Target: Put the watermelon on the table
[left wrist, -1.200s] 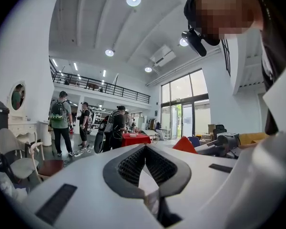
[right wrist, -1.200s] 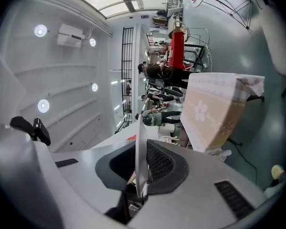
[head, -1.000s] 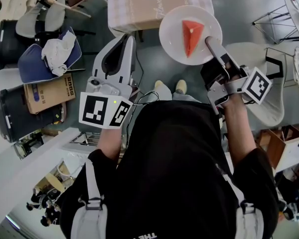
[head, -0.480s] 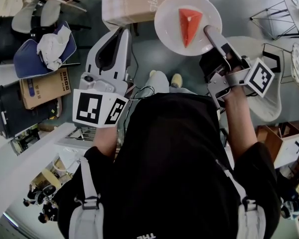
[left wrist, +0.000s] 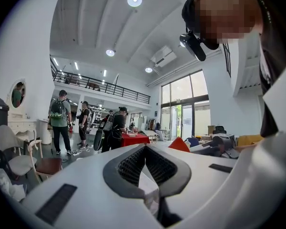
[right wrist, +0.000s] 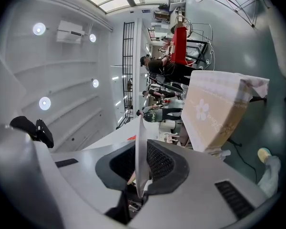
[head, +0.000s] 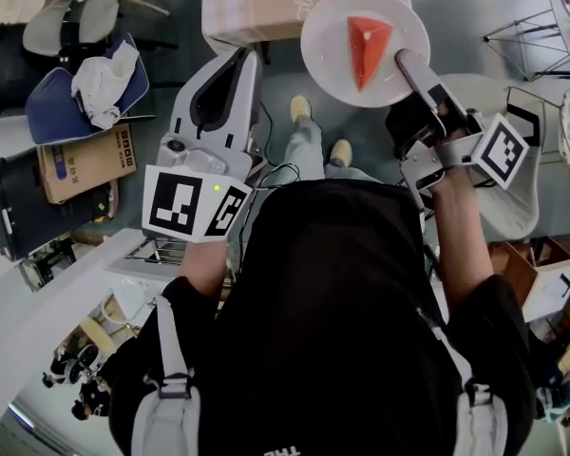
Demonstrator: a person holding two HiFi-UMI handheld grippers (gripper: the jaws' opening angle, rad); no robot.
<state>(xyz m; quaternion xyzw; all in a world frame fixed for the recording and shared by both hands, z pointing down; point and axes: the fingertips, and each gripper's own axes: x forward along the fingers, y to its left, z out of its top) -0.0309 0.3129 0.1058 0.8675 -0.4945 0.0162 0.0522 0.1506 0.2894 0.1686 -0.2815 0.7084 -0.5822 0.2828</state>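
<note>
A red wedge of watermelon [head: 368, 50] lies on a round white plate [head: 337, 60], held in the air just in front of a small table with a checked cloth [head: 256, 3]. My right gripper [head: 402, 62] is shut on the plate's near right rim. In the right gripper view the plate [right wrist: 138, 128] shows edge-on between the pads. My left gripper [head: 245, 57] hovers left of the plate, level, jaws together with nothing in them. In the left gripper view the watermelon [left wrist: 179, 144] peeks over the jaw on the right.
The person's feet [head: 304, 112] stand on grey floor below the plate. Chairs with cloths [head: 85, 84], a cardboard box [head: 81, 164] and dark bins [head: 19, 207] crowd the left. A white chair [head: 513, 198] and a wire frame [head: 527, 27] stand at the right. People [left wrist: 62, 120] stand far off.
The person's feet have stepped, the left foot now further ahead. The plate with the watermelon stays in my right gripper in much the same place; the left gripper has barely shifted.
</note>
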